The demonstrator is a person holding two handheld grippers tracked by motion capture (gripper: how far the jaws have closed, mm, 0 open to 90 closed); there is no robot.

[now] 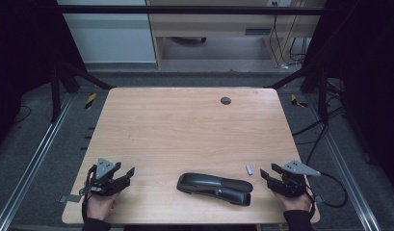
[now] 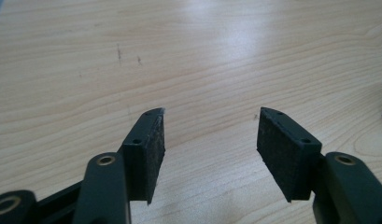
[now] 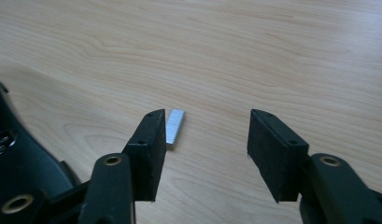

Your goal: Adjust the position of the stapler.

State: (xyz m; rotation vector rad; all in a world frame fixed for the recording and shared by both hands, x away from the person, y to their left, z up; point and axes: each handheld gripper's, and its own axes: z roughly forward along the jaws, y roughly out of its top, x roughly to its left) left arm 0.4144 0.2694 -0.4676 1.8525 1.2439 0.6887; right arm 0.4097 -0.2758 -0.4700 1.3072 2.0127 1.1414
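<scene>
Both jaws stand part open and hold nothing. From the high view, the left gripper (image 1: 131, 172) rests at the near left corner of the bench (image 1: 185, 125), the right gripper (image 1: 268, 172) at the near right, each hand (image 1: 99, 204) low behind it with forearm coming from the bench's near edge. Between them lies a black stapler (image 1: 215, 187), long and level along the near edge, and a small staple strip (image 1: 249, 169) sits just left of the right gripper. In the left gripper view, the pads (image 2: 153, 149) frame bare wood. In the right gripper view, the strip (image 3: 175, 127) lies just ahead, by the left pad, apart from it; the stapler (image 3: 20, 158) is at the left edge. The strip looks light, stiff, slick and easily broken, so pinching its long sides seems best.
</scene>
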